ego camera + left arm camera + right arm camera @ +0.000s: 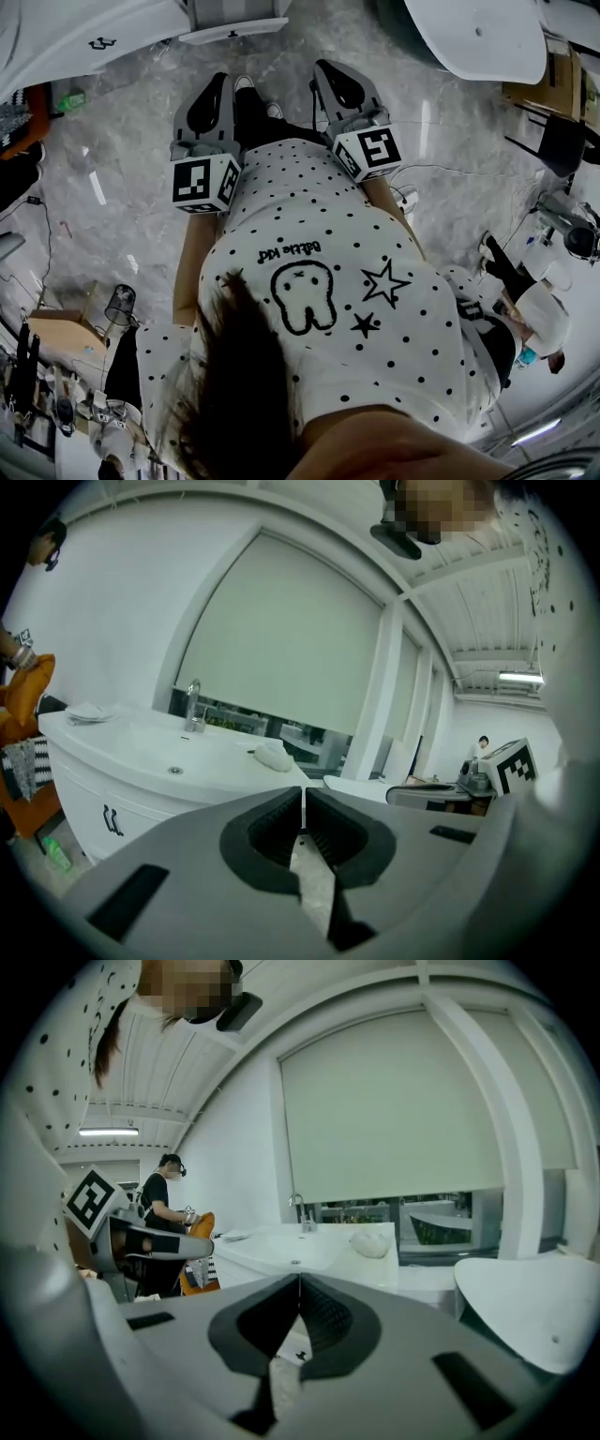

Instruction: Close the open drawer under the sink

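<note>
The white sink cabinet (pixel 84 37) stands at the top left of the head view, with a black handle (pixel 101 42) on its front. Beside it a white panel with a small dark handle (pixel 234 30) juts out over the floor; it looks like the open drawer's front. My left gripper (pixel 222 79) and right gripper (pixel 324 66) are held side by side at chest height, pointing toward it and well short of it. Both are shut, with nothing between the jaws. The left gripper view shows the basin (pixel 175 771), the tap (pixel 192 705) and a white cloth (pixel 274 755).
Grey marble floor (pixel 122 187) lies between me and the cabinet. A white rounded tub or table (pixel 469 37) stands at the right. An orange object (pixel 23 700) hangs left of the sink. Another person (pixel 161 1208) stands at the left in the right gripper view.
</note>
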Demonstrator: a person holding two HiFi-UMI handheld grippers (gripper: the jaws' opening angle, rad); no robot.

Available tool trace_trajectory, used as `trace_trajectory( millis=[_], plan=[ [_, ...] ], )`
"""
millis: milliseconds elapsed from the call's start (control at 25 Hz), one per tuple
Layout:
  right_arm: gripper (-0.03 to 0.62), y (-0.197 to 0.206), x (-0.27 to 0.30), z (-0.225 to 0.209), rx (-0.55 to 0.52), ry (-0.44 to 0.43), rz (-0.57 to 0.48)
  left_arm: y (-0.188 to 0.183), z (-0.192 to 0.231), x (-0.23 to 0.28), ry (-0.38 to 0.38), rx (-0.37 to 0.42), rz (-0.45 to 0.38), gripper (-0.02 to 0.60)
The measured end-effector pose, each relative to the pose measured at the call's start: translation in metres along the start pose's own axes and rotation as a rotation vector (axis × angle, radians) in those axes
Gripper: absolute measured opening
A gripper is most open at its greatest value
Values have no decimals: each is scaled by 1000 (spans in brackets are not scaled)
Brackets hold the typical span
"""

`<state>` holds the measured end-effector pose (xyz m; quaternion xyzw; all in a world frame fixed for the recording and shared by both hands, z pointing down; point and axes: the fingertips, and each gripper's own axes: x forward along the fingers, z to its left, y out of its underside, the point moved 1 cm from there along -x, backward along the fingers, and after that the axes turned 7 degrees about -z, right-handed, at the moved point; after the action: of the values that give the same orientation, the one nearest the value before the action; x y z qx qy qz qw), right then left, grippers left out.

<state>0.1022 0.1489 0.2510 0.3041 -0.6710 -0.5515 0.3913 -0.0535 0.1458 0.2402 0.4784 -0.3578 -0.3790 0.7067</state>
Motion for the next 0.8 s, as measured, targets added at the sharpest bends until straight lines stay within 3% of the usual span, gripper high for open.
trace_trajectory(
  millis=[360,640,800],
  plan=[
    [14,-18,54,-5,0,78,29,-28,39,50,98,-17,33,18],
    [14,-27,71,-13,13,145,7,-39,57,71,152,-20,25,9],
    [14,-24,91,-12,27,180,27,-38,76,82,176,-16,60,9]
  ],
)
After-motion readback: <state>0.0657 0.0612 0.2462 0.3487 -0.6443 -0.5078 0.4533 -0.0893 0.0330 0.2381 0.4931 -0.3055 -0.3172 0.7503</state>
